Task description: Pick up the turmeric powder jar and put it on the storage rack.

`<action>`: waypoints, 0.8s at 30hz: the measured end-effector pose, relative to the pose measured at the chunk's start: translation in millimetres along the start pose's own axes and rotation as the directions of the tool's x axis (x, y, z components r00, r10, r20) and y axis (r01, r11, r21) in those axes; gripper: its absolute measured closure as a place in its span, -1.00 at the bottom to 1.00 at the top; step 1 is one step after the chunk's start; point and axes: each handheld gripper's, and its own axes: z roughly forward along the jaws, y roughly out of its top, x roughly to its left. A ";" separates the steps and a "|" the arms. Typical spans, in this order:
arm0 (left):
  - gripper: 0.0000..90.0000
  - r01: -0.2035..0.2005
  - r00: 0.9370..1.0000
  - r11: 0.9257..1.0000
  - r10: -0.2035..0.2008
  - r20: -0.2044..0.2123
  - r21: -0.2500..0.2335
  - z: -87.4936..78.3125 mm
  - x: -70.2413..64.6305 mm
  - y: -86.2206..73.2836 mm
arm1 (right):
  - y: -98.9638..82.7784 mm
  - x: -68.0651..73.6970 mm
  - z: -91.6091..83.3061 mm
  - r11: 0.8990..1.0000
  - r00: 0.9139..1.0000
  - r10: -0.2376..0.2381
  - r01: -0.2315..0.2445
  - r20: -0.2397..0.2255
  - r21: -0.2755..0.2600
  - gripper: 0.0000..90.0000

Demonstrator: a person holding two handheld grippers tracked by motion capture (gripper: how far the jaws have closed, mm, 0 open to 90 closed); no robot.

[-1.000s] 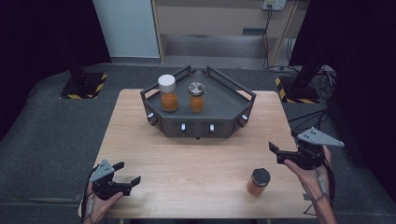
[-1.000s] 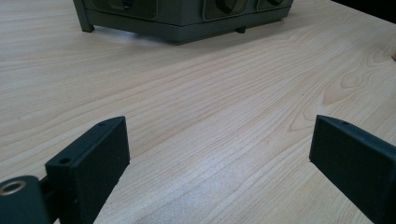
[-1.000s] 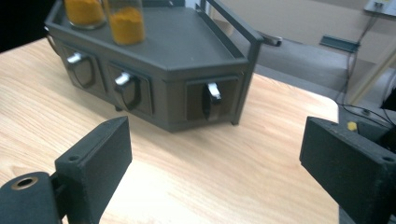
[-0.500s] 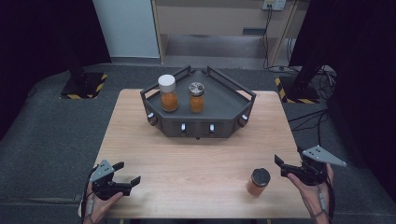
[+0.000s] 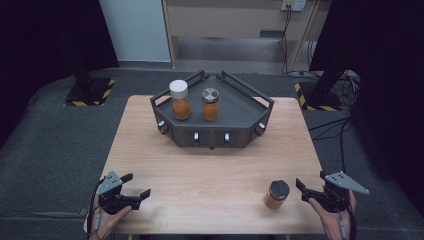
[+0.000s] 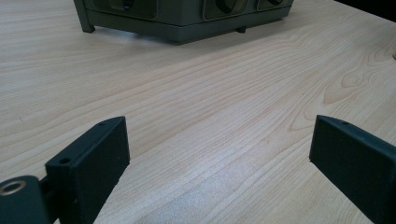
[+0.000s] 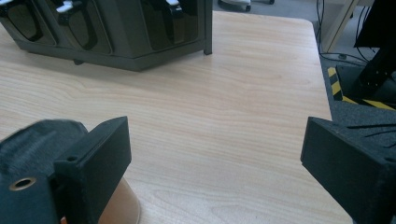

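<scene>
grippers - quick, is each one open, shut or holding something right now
Left gripper: open, jaws wide apart over bare table, holding nothing.
Right gripper: open, holding nothing; the dark-lidded jar stands just beside it, not between the jaws.

right tool position: the black two-jaw right tool [image 5: 306, 187], with its grey three-cornered plate, has dropped from beside the desk's right edge toward the near right corner of the light wooden desk [image 5: 210, 170].
right tool height: it now sits low, close to the desk surface, apparently just above it, though contact is hard to judge.
right tool and jar: it has closed in on the small orange jar with the black lid [image 5: 276, 194], now just right of it; in the right gripper view the jar [image 7: 116, 205] lies behind the left jaw.
right hand: the person's right hand [image 5: 334, 220] has pulled back toward the bottom edge.
</scene>
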 end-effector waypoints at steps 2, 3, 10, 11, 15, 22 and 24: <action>-0.91 -0.002 1.000 1.000 0.002 0.000 0.002 0.1 -0.2 0.3 | -3.3 1.4 1.1 1.000 1.000 -0.004 0.004 0.011 0.006 -0.81; -0.91 -0.002 1.000 1.000 0.002 0.000 0.001 -0.2 -0.2 0.2 | -5.7 2.7 1.1 1.000 1.000 -0.008 0.008 0.023 0.005 -0.81; -0.91 -0.002 1.000 1.000 0.002 -0.001 -0.005 -1.6 0.3 -0.5 | -18.4 -0.8 5.3 1.000 1.000 0.021 -0.022 0.018 0.019 -0.82; -0.91 -0.002 1.000 1.000 0.002 -0.001 -0.004 -1.8 0.2 -0.5 | -18.4 0.0 6.0 1.000 1.000 0.015 -0.015 0.019 0.025 -0.82; -0.91 -0.003 1.000 1.000 0.003 0.001 -0.006 -1.8 0.4 -0.8 | -21.1 0.3 7.4 1.000 1.000 0.005 -0.005 0.015 0.020 -0.83; -0.91 -0.010 1.000 1.000 0.010 0.011 -0.013 -1.5 0.8 -1.1 | -24.3 -4.3 7.5 1.000 1.000 0.017 -0.017 -0.004 0.015 -0.83; -0.91 -0.011 1.000 1.000 0.011 0.014 -0.013 -1.3 1.2 -1.2 | -25.1 -6.2 8.1 1.000 1.000 0.018 -0.018 -0.016 0.015 -0.83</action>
